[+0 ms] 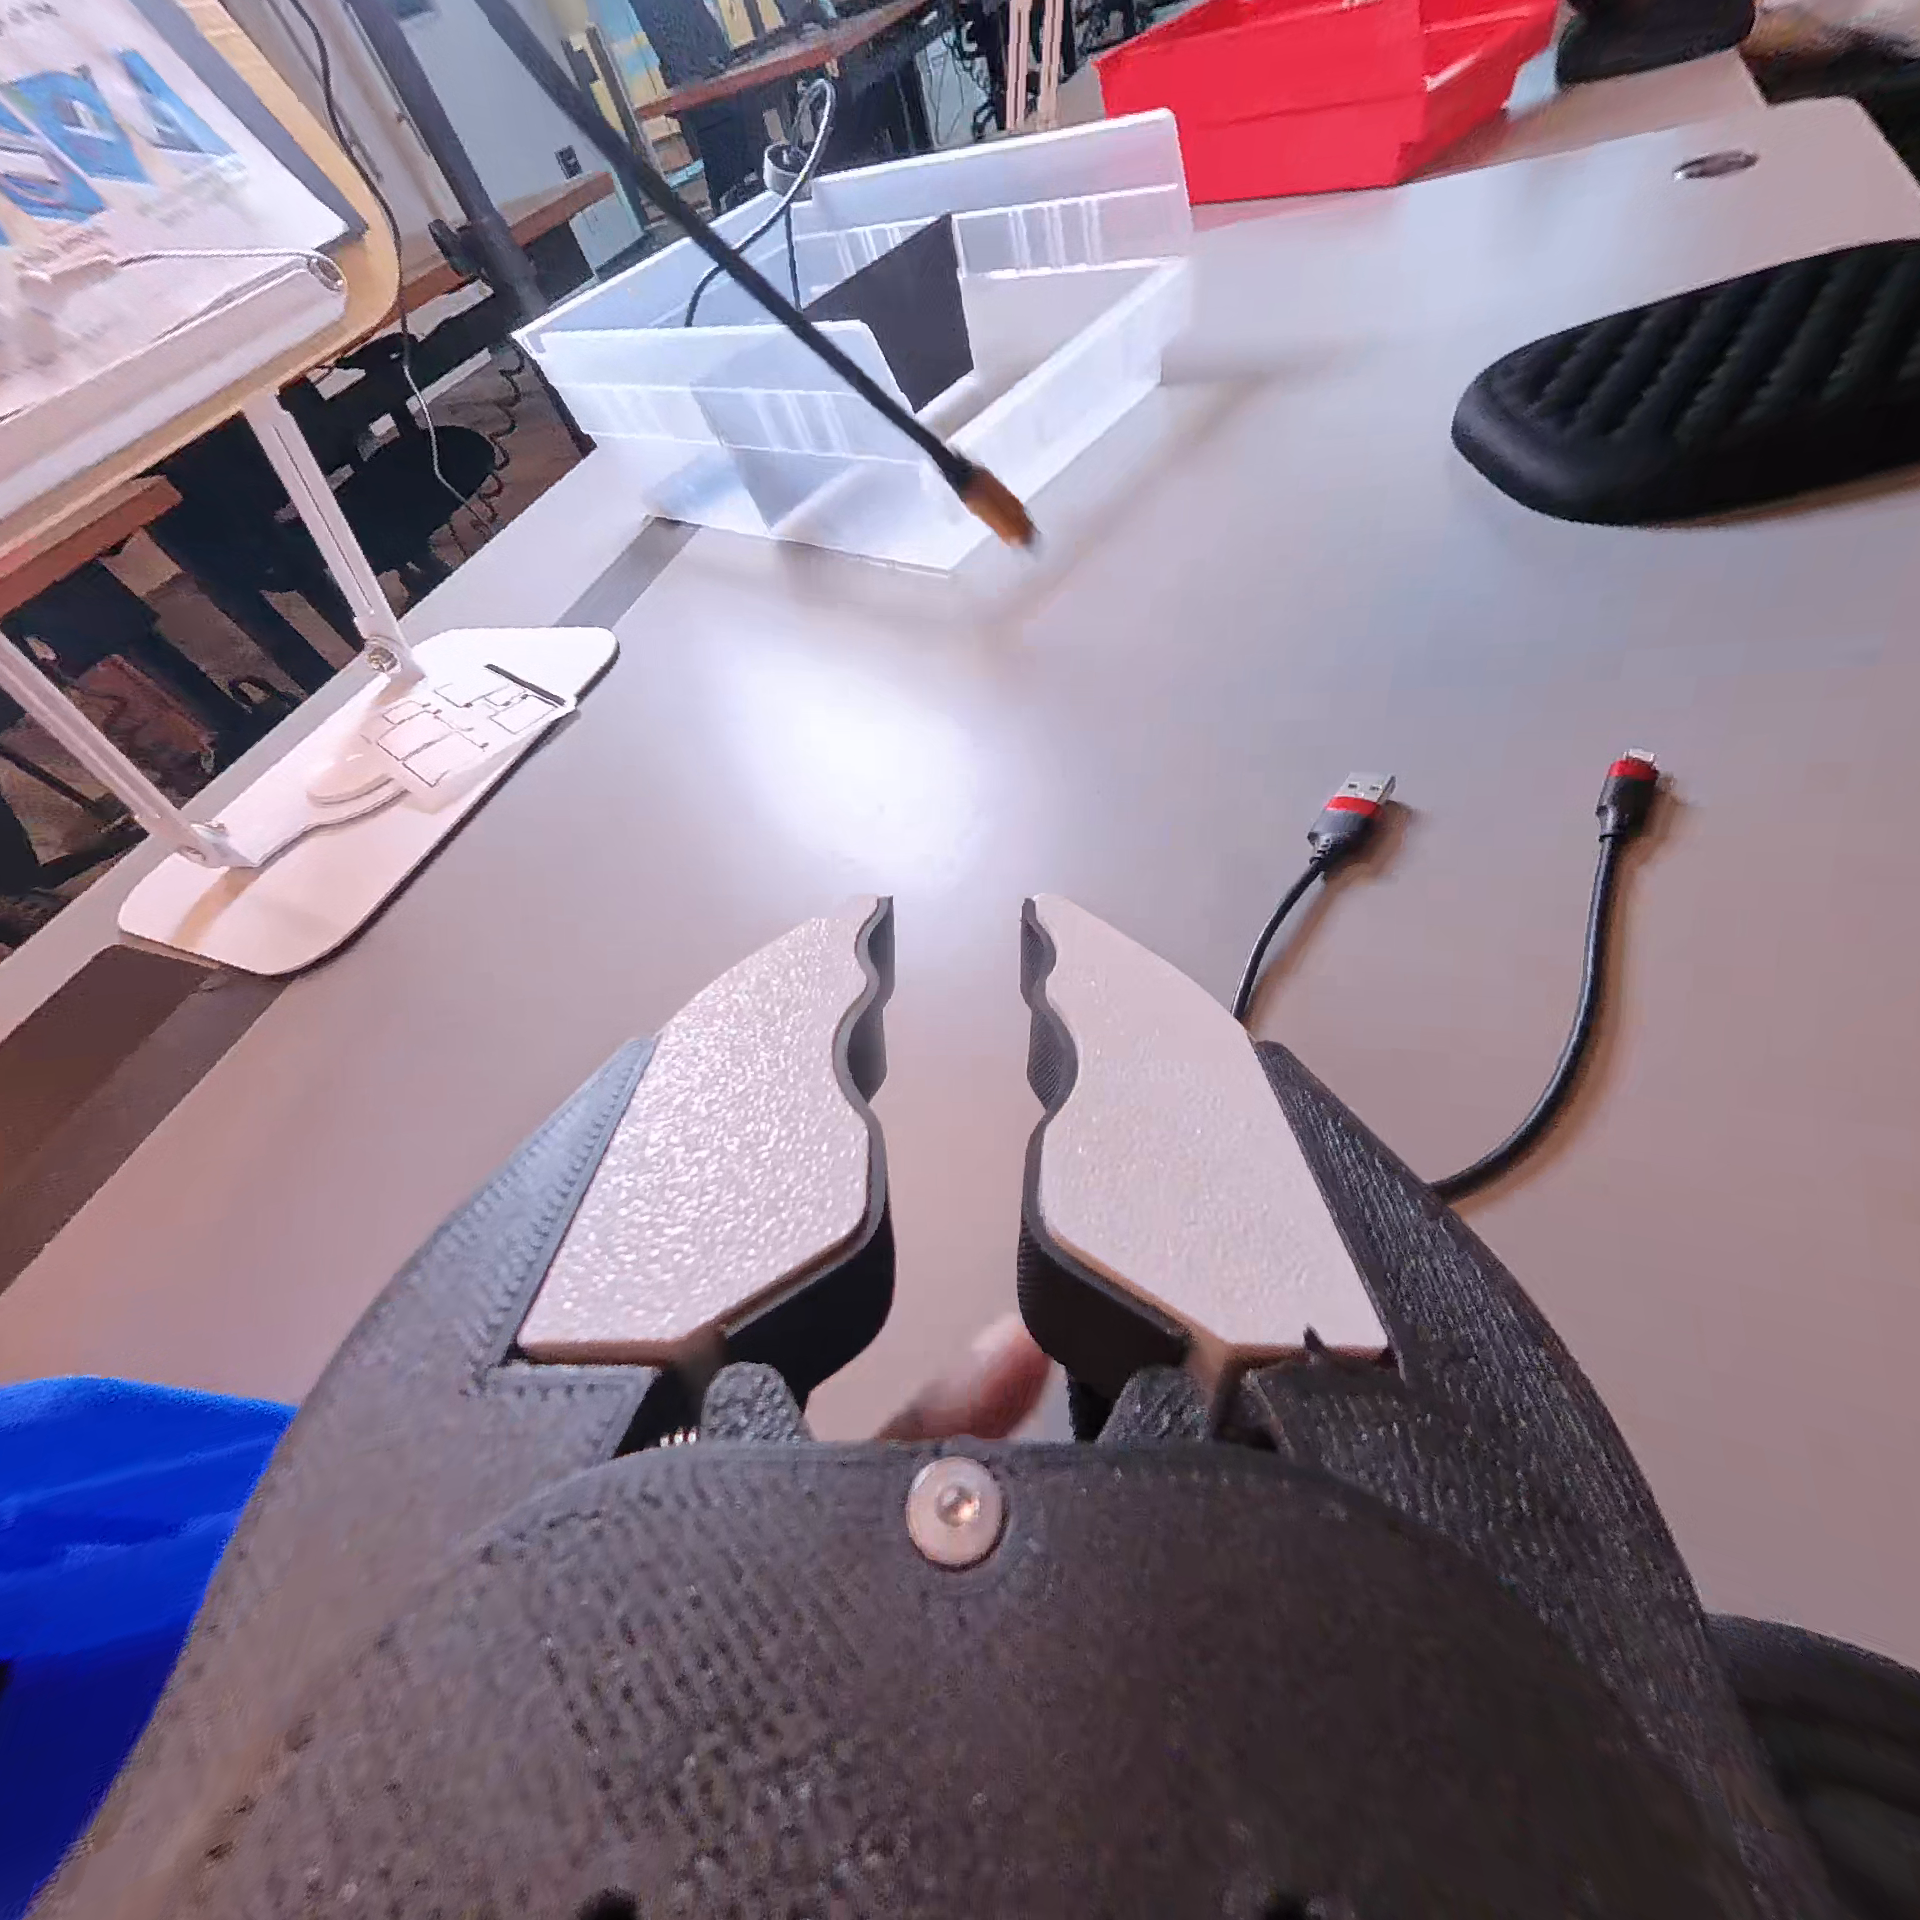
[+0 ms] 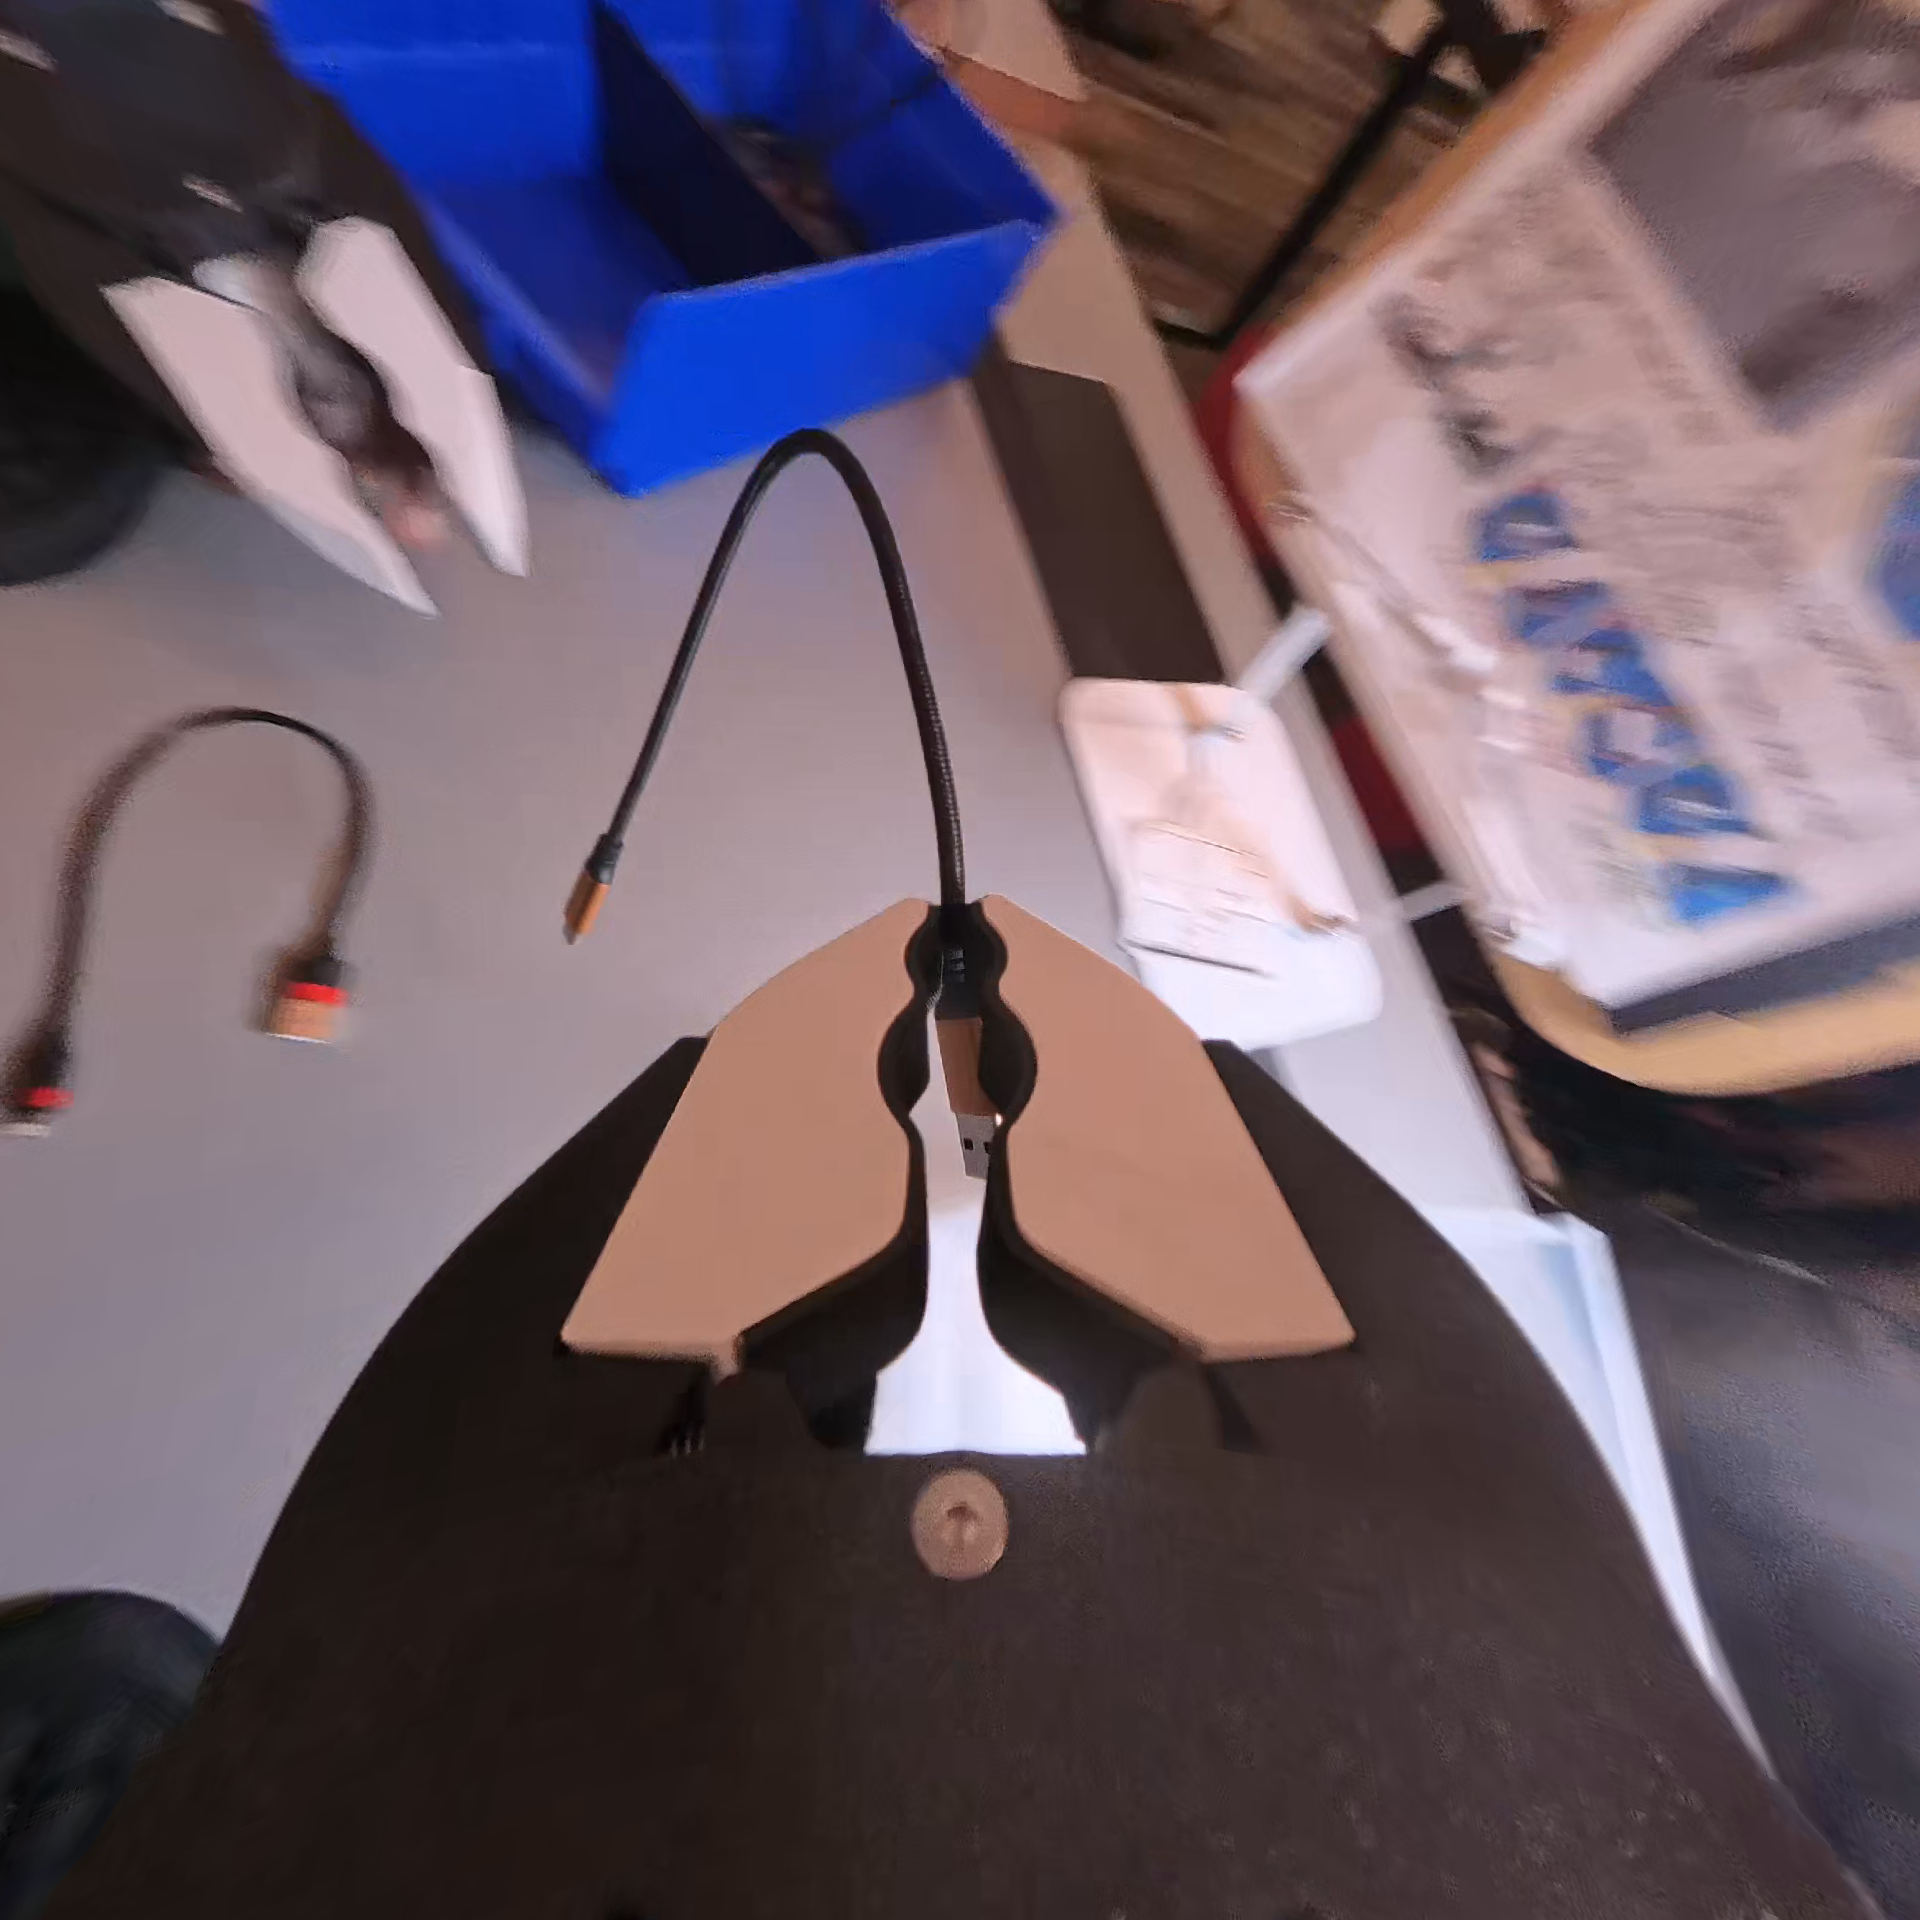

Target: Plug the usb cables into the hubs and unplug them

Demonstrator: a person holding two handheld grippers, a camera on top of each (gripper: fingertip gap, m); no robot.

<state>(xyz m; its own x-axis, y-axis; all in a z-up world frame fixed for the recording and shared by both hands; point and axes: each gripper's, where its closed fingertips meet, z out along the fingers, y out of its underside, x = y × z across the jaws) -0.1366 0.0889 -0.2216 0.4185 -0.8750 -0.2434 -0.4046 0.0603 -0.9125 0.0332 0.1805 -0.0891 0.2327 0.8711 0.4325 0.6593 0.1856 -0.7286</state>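
Right gripper (image 2: pixel 957 920) clamps a black braided cable (image 2: pixel 821 582) at centre frame, its USB plug pointing back between the fingers.

Left gripper (image 1: pixel 956 914), jaws apart and empty, hovers over the grey table (image 1: pixel 1143 675) at lower centre; the red-and-black cable (image 1: pixel 1579 997) lies at right, both plugs free. A clear divided tray (image 1: pixel 1060 343) sits at upper centre, a white stand base (image 1: pixel 312 831) at left, a black wrist rest (image 1: pixel 1704 384) at upper right. No hub can be made out.
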